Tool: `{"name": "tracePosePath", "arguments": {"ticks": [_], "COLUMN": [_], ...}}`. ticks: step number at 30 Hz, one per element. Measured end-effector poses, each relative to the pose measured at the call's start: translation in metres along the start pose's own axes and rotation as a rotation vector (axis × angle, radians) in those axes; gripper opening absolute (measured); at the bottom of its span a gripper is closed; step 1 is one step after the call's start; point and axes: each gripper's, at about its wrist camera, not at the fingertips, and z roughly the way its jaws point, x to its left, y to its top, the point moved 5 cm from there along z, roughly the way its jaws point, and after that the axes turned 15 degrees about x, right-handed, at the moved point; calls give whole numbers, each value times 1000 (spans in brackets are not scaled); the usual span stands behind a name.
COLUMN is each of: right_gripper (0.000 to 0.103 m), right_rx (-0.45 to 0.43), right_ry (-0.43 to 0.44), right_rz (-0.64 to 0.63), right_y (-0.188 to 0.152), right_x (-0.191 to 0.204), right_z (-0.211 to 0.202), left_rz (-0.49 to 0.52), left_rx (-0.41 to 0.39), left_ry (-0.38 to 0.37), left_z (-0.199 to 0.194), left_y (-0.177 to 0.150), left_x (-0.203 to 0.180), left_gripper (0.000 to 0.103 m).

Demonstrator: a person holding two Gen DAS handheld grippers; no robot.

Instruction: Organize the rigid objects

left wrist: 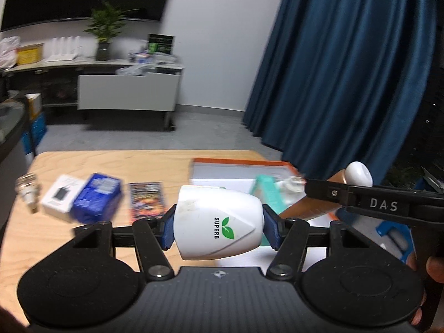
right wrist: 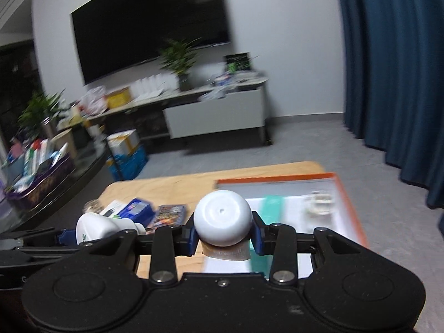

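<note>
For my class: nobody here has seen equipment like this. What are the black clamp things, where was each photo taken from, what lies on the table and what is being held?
No robot arm here: a person holds a hand-operated two-finger clamp in each hand, each with a camera looking along its fingers. One picture is the left clamp's view, the other the right's.

The left gripper is shut on a white "SUPERB" LED bulb. The right gripper is shut on a tube with a white round cap.

On the wooden table lie a bare light bulb, a white box, a blue box, a colourful flat packet and an orange-rimmed tray holding a teal item; motion blur hides finer detail.
</note>
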Motion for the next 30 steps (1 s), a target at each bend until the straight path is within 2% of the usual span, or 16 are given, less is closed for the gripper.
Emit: {"name": "tracePosePath", "arguments": {"ticks": [6,11,18,30], "right_gripper": [45,45,45,46], "right_rx": [-14,-6,-3,-3], "right_ry": [-86,-120,-124,-120], "right_rz": [70,104,121,118], "right_y": [-13,-25,-34,-32], "right_x": [-51,-73,-77,-75], "right_z": [-29,-37,-39,-39], "left_rz": [75,97,107,92], "left_rx": [11,25,37,35], "left_ry": [-34,-47,-33,23], "left_z": [18,29,34,26], "left_y": [3,2,1,-1], "left_x": [-44,-66,-82,-85], "left_gripper": [62,62,62,62]}}
